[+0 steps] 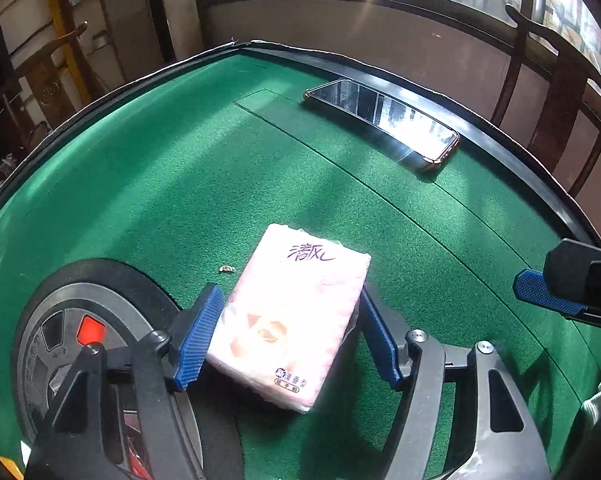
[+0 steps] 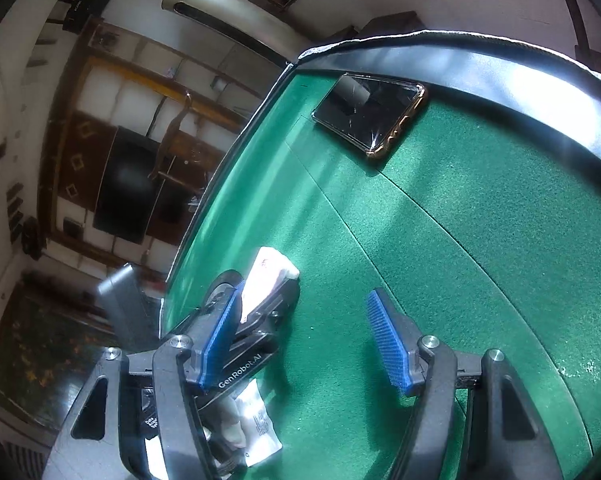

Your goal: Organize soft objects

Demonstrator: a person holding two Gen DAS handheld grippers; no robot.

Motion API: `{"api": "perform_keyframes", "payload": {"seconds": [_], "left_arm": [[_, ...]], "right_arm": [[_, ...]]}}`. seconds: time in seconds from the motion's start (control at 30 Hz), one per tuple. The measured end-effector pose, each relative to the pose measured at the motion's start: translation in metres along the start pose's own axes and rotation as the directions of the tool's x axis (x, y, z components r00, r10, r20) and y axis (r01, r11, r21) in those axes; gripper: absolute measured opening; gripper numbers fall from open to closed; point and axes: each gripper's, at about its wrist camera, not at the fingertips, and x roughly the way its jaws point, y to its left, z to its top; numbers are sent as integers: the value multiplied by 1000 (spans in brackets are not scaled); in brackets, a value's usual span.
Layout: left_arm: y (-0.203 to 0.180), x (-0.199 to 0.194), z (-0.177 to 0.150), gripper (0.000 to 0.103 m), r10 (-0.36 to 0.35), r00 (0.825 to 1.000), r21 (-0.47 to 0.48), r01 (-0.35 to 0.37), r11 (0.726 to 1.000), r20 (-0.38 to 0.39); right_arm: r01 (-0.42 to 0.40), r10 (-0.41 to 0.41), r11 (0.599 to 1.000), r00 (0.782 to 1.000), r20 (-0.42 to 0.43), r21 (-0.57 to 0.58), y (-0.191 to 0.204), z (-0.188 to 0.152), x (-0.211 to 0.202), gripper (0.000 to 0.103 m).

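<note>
Tissue pack (image 1: 290, 316): soft, pink-and-white plastic wrap, purple script at its far end, a small printed label at the near corner, flower print in the middle. I see it lying between the blue pads of my left gripper (image 1: 290, 320), long axis pointing away from the tongs and a little to the right. Both pads look to be against its long edges, the left one near the middle, the right one at the near half; the wrap does not look squeezed much. From the right wrist view the same pack (image 2: 270, 276) sticks up out of the left tongs, ahead and left of my right gripper (image 2: 300, 340).

Right gripper stands about half open with nothing between its pads, only green felt (image 2: 460, 240) under it.

Around: a small crumb (image 1: 227, 269) just left of the pack's far half. Well beyond the left tongs, a phone (image 1: 384, 120) lies face up near the table's black rim (image 1: 500, 148). A round dark disc with a red button (image 1: 90, 330) sits close under the left pad.
</note>
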Motion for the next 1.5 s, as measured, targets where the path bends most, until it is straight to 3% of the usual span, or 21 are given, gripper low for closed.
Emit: {"api": "perform_keyframes", "payload": {"seconds": [0.2,0.27,0.37,0.5,0.73,0.83,0.9,1.0,1.13,1.17,1.2,1.27,1.4,1.5], "left_arm": [[15,-19,-8,61,-31,999,-134,32,990,10],[23,-40,-13,61,-27,999,-172,33,985,38],[35,-80,-26,61,-24,995,-232,45,972,94],[49,-146,-59,61,9,984,-291,44,956,178],[68,-249,-144,61,123,951,-415,5,910,282],[70,-283,-183,61,197,933,-463,-38,885,300],[72,-298,-208,61,235,923,-496,-57,866,305],[75,-314,-241,61,293,909,-550,-88,830,297],[78,-329,-279,61,346,894,-606,-112,788,285],[79,-333,-287,61,359,890,-617,-119,778,280],[80,-336,-294,61,373,886,-628,-129,768,275],[84,-342,-306,61,399,877,-645,-145,750,266],[94,-352,-331,61,422,867,-678,-144,721,265],[99,-355,-342,61,428,863,-697,-131,705,271]], "right_arm": [[19,-24,996,998,-56,-92,14,-8,13,60],[18,-39,986,991,-125,-166,27,-15,27,60],[3,-87,951,962,-258,-310,51,-37,54,60],[20,-174,852,953,-246,-523,85,-67,62,60],[67,-290,696,937,-195,-715,109,-110,73,61],[121,-361,594,924,-128,-795,121,-133,79,64],[172,-420,510,905,-70,-843,128,-151,86,74],[209,-427,462,904,-10,-862,137,-167,86,69],[212,-421,481,907,-11,-851,137,-167,80,59],[205,-410,486,912,-15,-850,138,-168,76,45],[195,-412,497,910,-32,-846,142,-170,75,24],[186,-416,518,908,-56,-835,146,-172,71,8],[175,-414,568,905,-96,-804,139,-167,65,3],[162,-384,622,916,-118,-766,134,-156,53,3]]}}
